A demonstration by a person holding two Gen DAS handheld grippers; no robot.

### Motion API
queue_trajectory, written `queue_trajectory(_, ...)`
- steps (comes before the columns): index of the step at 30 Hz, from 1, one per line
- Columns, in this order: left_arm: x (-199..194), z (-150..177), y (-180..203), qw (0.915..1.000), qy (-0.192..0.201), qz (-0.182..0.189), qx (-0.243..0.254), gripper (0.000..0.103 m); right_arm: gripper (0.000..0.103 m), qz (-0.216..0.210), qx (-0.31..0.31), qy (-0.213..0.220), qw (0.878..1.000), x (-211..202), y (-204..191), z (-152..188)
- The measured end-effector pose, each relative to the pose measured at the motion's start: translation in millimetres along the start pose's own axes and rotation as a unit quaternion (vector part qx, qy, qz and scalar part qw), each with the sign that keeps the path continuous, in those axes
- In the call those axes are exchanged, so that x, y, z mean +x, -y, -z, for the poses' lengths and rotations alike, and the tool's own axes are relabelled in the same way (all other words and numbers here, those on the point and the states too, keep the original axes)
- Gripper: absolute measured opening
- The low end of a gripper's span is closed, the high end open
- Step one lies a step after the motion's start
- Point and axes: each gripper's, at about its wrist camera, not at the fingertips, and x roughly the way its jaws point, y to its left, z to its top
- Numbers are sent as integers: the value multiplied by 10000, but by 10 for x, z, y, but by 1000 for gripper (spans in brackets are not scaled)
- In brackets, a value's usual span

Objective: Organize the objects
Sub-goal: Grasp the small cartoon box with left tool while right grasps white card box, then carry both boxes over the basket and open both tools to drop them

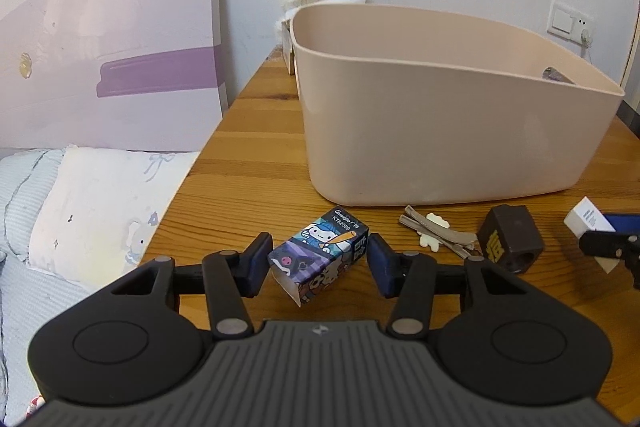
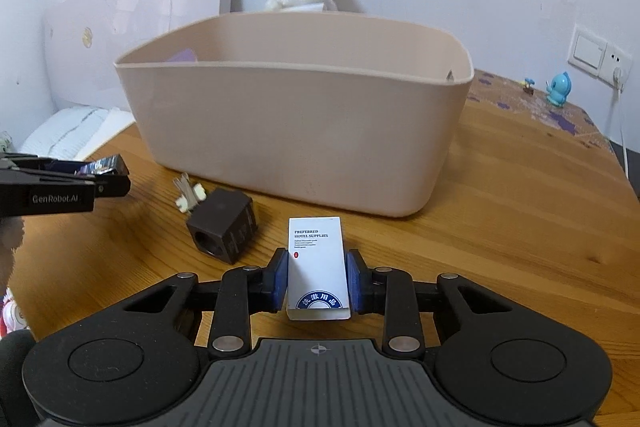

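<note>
Cartoon box (image 1: 319,259) is lying on the wooden table (image 1: 248,163) near its left edge, between the spread fingers of the left gripper (image 1: 318,267), which are not touching it. White hotel box (image 2: 317,267) is being squeezed between the right gripper (image 2: 318,281) pads. Beige bin (image 2: 296,131) is standing behind, toward the table's far edge.

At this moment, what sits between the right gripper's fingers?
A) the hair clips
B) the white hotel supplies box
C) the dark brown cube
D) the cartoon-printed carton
B: in the right wrist view the right gripper has its blue pads pressed against both sides of the white hotel supplies box, while the dark brown cube lies apart on the wooden table.
</note>
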Motion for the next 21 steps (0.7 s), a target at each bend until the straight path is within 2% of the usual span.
queue_trajectory(7,-333,-60,-20,9997,232,-35,-47,54,28,-113,24,441,9990,-406,-7,-107)
queue_trajectory(11,-537,-157,16,9987,498,-60,22,54,29,-90,13,773,9970,-580,-4,-244)
queue_trajectory(21,-775,-590,234,9940,1088,-6,141,54,29,38,-31,1431,9897,-697,106,-668)
